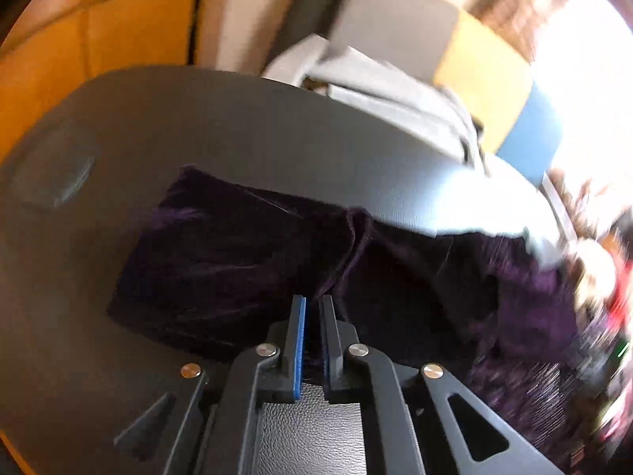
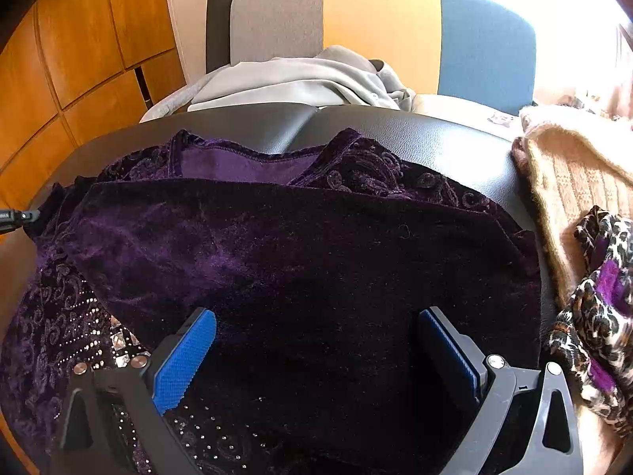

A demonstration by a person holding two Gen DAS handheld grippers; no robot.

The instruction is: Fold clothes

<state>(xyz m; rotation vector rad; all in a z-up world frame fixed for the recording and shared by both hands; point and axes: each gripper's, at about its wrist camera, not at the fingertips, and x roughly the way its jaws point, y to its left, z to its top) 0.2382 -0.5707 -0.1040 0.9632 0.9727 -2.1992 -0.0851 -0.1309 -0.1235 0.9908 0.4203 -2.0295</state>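
A dark purple velvet garment [image 2: 300, 245] with embroidered and beaded trim lies on a black leather table [image 2: 435, 134]. A sleeve is folded across its body. My right gripper [image 2: 316, 336] is open just above the garment's lower middle, holding nothing. In the left wrist view my left gripper [image 1: 313, 304] is shut on a fold of the purple garment [image 1: 221, 253] at its edge, over the black table [image 1: 237, 126]. The right part of that view is blurred.
A grey garment [image 2: 292, 79] lies heaped at the table's far edge against a grey, yellow and blue chair back [image 2: 379, 27]. A beige knit [image 2: 573, 174] and a leopard-print cloth [image 2: 601, 308] lie at the right. Wooden cabinets [image 2: 79, 51] stand at the left.
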